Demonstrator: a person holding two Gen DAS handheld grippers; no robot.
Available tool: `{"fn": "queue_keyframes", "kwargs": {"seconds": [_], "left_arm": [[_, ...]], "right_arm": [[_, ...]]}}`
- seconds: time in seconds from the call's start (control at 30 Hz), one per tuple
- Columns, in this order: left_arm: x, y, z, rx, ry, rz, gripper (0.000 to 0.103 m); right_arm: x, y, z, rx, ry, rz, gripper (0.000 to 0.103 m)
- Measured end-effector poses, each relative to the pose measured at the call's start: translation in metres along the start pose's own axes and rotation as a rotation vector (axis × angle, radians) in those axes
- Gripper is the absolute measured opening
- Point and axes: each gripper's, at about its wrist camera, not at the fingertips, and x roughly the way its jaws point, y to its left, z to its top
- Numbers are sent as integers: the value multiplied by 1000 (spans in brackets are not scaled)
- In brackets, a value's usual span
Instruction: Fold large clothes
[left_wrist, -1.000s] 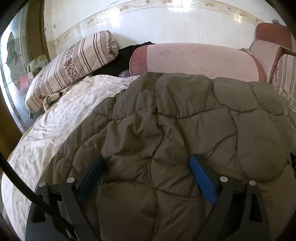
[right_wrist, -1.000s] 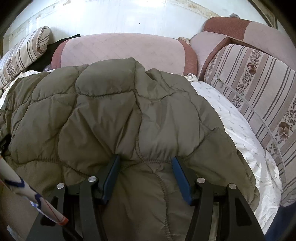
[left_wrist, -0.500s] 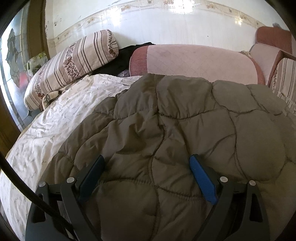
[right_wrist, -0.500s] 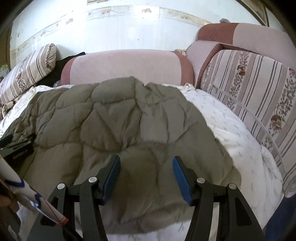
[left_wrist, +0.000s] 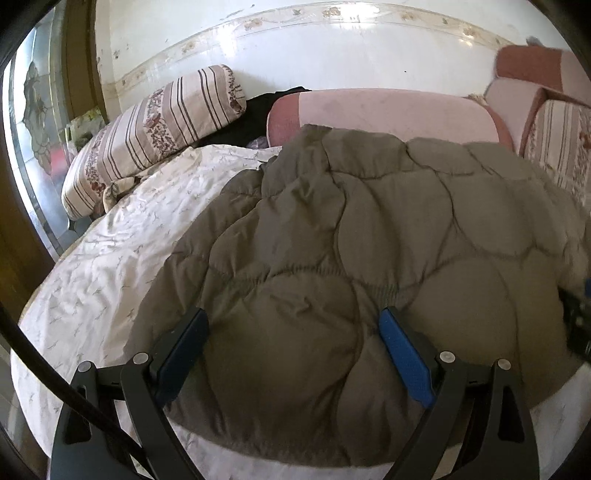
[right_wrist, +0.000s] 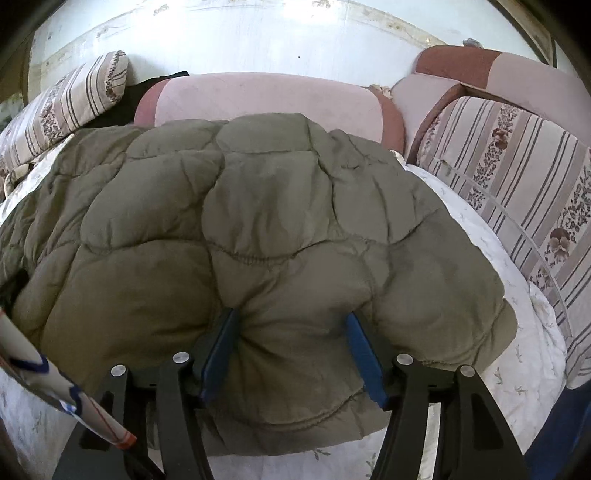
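An olive quilted coat (left_wrist: 369, 229) lies spread on a bed with a white flowered sheet (left_wrist: 110, 251). My left gripper (left_wrist: 293, 314) hovers wide open over the coat's near part, its blue pads apart from the fabric. In the right wrist view the coat (right_wrist: 258, 192) bulges up, and its near hem is bunched between the pads of my right gripper (right_wrist: 291, 314). The fabric puckers at both pads. Those jaws are opening while the pads still press the hem. A dark blurred part of the right gripper (left_wrist: 578, 321) shows at the left view's right edge.
A striped bolster (left_wrist: 155, 129) and a pink cushion (left_wrist: 388, 114) line the back, with a black garment (left_wrist: 258, 110) between them. Striped cushions (right_wrist: 517, 177) wall the right side. A white strip with blue and red marks (right_wrist: 55, 387) crosses the lower left.
The left gripper drew back, so the coat's near edge and the sheet below it now show. In the right view the coat, flat half a second ago, is pushed up into a bulge.
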Motion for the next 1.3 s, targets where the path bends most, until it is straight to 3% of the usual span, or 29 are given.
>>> {"fn": "queue_keyframes", "kwargs": {"seconds": [0.27, 0.43, 0.53, 0.73, 1.0, 1.13, 1.3], "left_arm": [[-43, -3, -33, 59, -90, 39, 93], [-38, 2, -40, 59, -5, 54, 93], [-47, 9, -33, 18, 5, 59, 93], [-88, -8, -35, -81, -12, -59, 93], [-161, -64, -23, -25, -110, -206, 93], [-214, -70, 3, -28, -213, -273, 93], [-283, -61, 35, -21, -341, -317, 93]], "right_arm": [[-34, -21, -11, 84, -61, 70, 67], [-39, -20, -25, 28, -24, 69, 72], [-46, -20, -28, 12, -38, 72, 72], [-87, -38, -38, 57, -124, 91, 72], [-136, -81, -73, 113, -159, 68, 72], [-166, -103, -73, 179, -172, 62, 72], [-227, -126, -47, 239, -279, 58, 72]]}}
